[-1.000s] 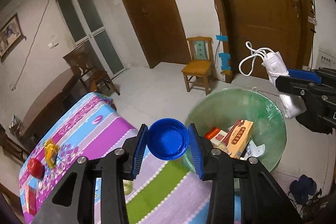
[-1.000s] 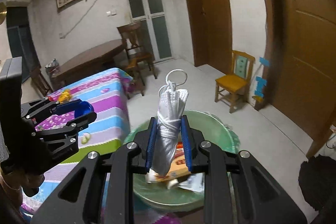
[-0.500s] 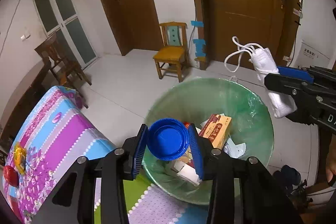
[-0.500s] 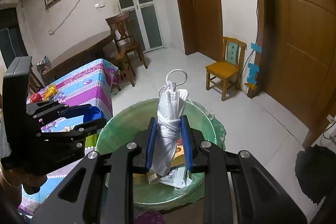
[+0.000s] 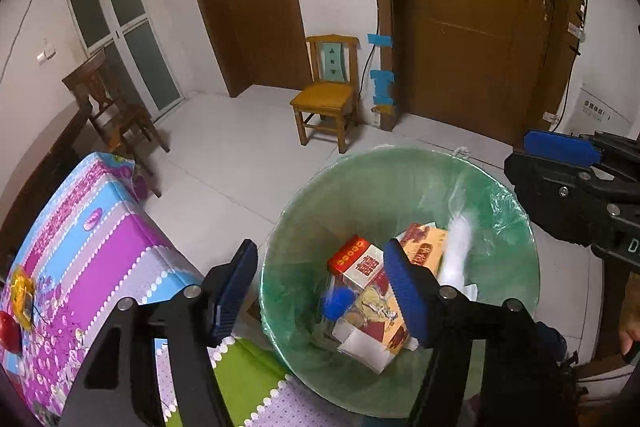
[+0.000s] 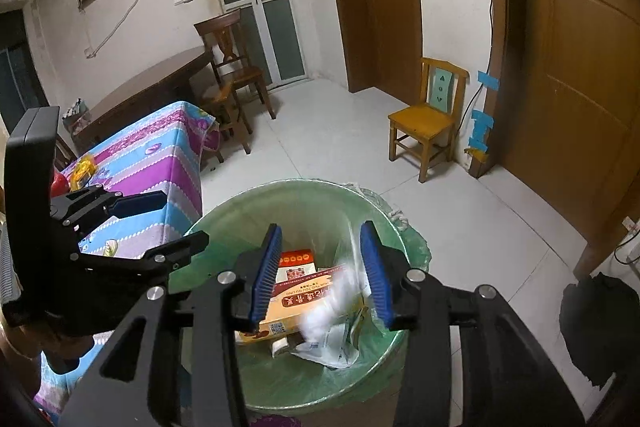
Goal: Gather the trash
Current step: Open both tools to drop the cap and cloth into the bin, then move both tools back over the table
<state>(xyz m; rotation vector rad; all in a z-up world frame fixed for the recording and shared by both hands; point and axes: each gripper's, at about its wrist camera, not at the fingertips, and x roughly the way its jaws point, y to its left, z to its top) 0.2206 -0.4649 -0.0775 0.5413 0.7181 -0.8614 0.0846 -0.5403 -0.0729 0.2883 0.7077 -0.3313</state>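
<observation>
A bin with a green liner (image 5: 404, 183) (image 6: 224, 223) stands on the floor beside the table. My left gripper (image 5: 320, 287) is open above its near rim. A blue bottle cap (image 5: 338, 301), blurred, is inside the bin among cartons (image 5: 362, 263). My right gripper (image 6: 324, 271) is open over the bin, and it shows at the right in the left wrist view (image 5: 560, 155). A white face mask (image 6: 326, 307) (image 5: 458, 251), blurred, is in the bin below it, over an orange carton (image 6: 292, 303).
A table with a striped purple and blue cloth (image 5: 80, 251) (image 6: 160, 155) is left of the bin, with a red apple (image 5: 10, 331) and a yellow toy (image 5: 22, 291). A small yellow chair (image 5: 328, 95) and brown doors (image 5: 480, 19) stand behind. A dark wooden chair (image 6: 232, 75) is further back.
Both grippers have opened. The blue cap has left the left gripper and the white mask has left the right gripper; both are now down in the bin.
</observation>
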